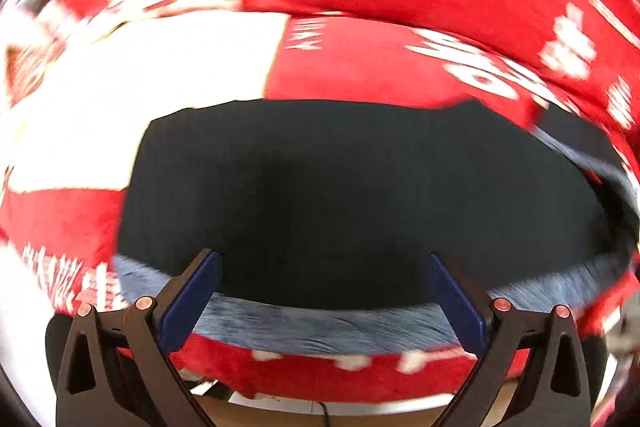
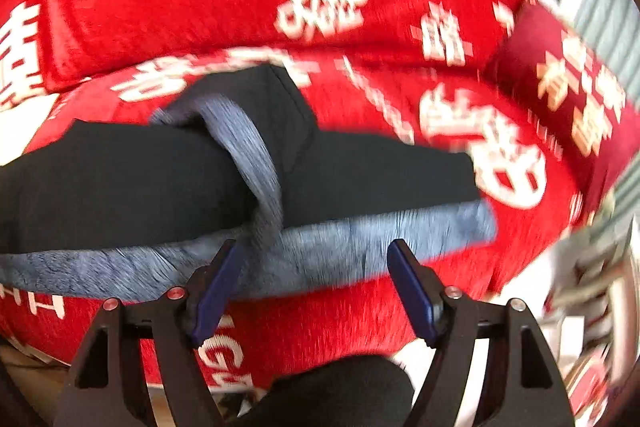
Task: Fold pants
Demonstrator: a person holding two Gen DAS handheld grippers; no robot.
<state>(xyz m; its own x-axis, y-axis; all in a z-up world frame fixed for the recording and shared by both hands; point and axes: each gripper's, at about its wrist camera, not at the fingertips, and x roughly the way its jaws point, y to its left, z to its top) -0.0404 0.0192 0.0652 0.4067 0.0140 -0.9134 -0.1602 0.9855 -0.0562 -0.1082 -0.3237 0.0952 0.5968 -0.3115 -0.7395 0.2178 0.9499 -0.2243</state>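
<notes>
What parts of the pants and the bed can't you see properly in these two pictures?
- Left wrist view: the pants run out past the right edge, and the left gripper covers part of the grey band.
- Right wrist view: the pants' left end is cut off by the picture edge.
- Both views: white writing on the red blanket is smeared by motion blur.
- Right wrist view: a dark shape at the bottom is unidentifiable.

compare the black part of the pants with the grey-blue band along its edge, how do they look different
The black part is dark, plain and covers most of the pants; the grey-blue band is lighter, streaked and runs as a narrow strip along the near edge. The black part lies mostly flat, while a loop of the band crosses over it. Both belong to one garment lying on the red printed blanket, in front of the open right gripper.
</notes>
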